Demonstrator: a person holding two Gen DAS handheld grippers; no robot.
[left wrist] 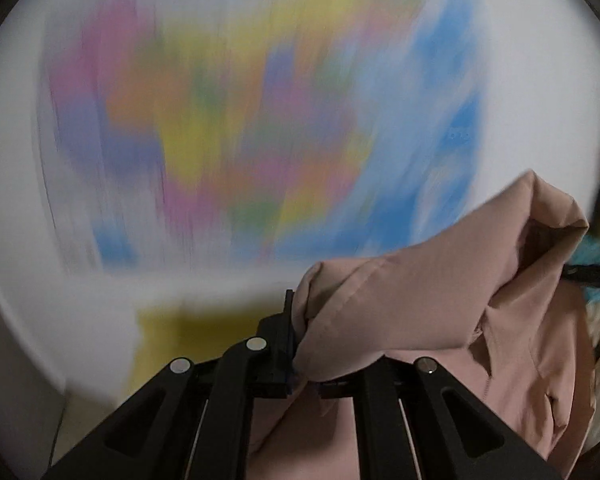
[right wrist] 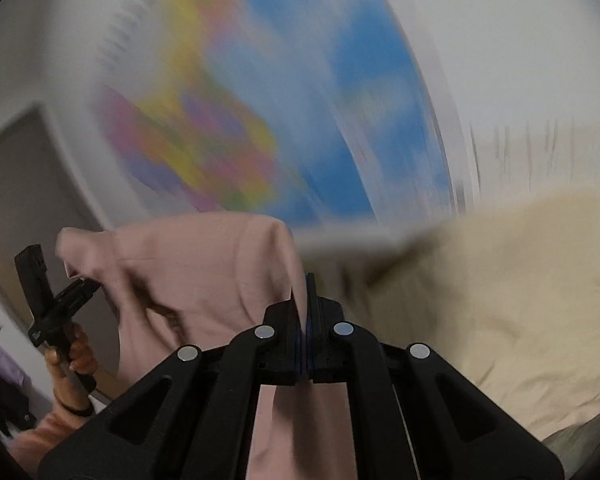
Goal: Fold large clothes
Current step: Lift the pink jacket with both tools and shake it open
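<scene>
A pink garment (left wrist: 452,300) hangs in the air between both grippers. My left gripper (left wrist: 296,320) is shut on a bunched edge of it, and the cloth drapes over the right finger and down. In the right wrist view my right gripper (right wrist: 304,300) is shut on another edge of the pink garment (right wrist: 188,272), which stretches left to the left gripper (right wrist: 76,280), held by a person's hand (right wrist: 74,356). Both views are blurred by motion.
A large multicoloured map (left wrist: 260,120) hangs on a white wall behind. A cream bedsheet (right wrist: 500,300) lies below at the right in the right wrist view. A grey door (right wrist: 20,200) stands at the left. Yellow cloth (left wrist: 180,328) shows low in the left wrist view.
</scene>
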